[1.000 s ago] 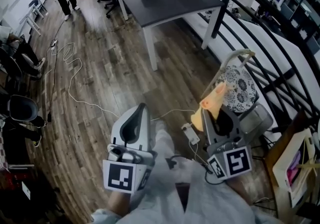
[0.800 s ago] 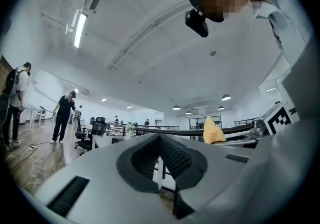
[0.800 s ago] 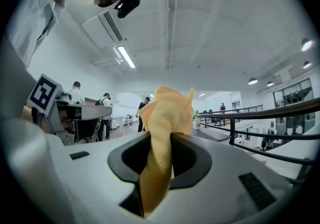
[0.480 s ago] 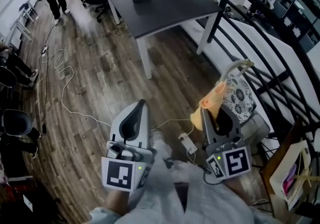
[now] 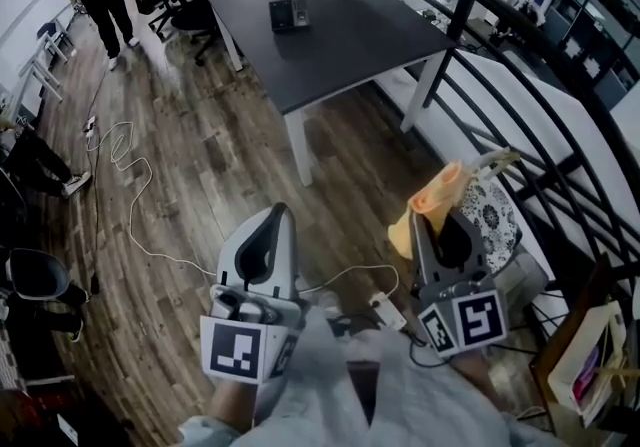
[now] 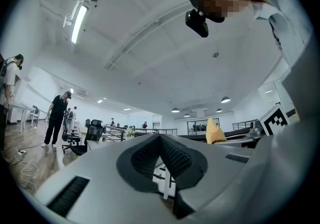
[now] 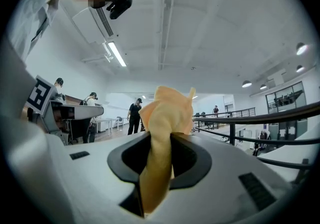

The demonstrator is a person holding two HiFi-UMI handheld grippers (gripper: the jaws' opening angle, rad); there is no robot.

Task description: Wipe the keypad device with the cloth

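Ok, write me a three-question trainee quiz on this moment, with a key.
1. Which holds the orange cloth? A: the left gripper. B: the right gripper. C: neither.
2. True or false: the cloth is touching the keypad device.
3. Fill in: the left gripper's jaws are ____, with nothing between them.

Key
1. B. Its jaws are clamped on the cloth.
2. False. The keypad device lies far off on the dark table.
3. together
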